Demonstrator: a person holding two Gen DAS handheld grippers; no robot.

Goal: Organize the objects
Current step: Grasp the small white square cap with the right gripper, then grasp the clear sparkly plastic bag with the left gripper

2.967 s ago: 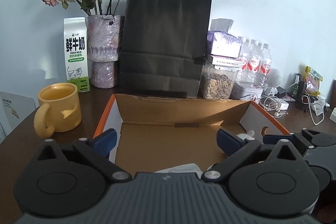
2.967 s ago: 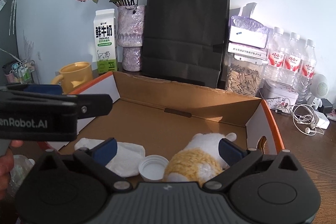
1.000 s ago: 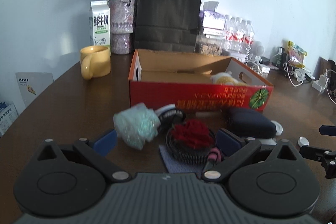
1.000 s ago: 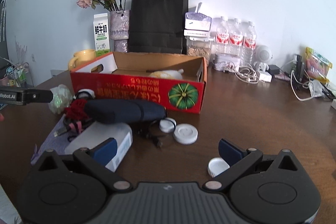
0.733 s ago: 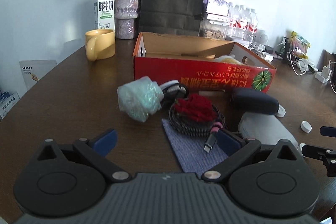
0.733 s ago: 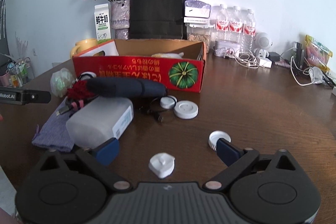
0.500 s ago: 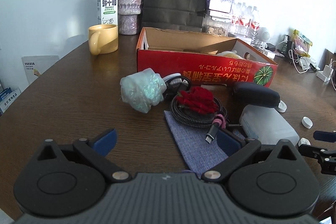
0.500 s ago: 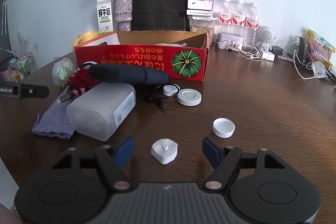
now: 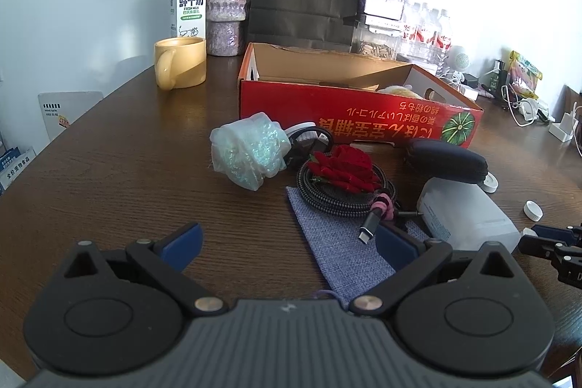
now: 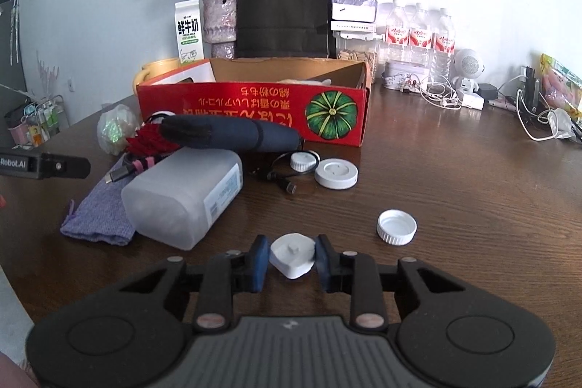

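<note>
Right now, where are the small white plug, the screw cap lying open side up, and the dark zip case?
small white plug (image 10: 292, 254): right wrist view, top face.
screw cap (image 10: 397, 227): right wrist view, inner hollow.
dark zip case (image 10: 232, 133): right wrist view, middle of its side.

Each claw, left (image 9: 287, 242) and right (image 10: 291, 259), had a ribbed grey body, black linkage arms with round black caps and silver screws, and blue fingers (image 10: 259, 260). White "Robot.AI" lettering marked the left claw's side.
</note>
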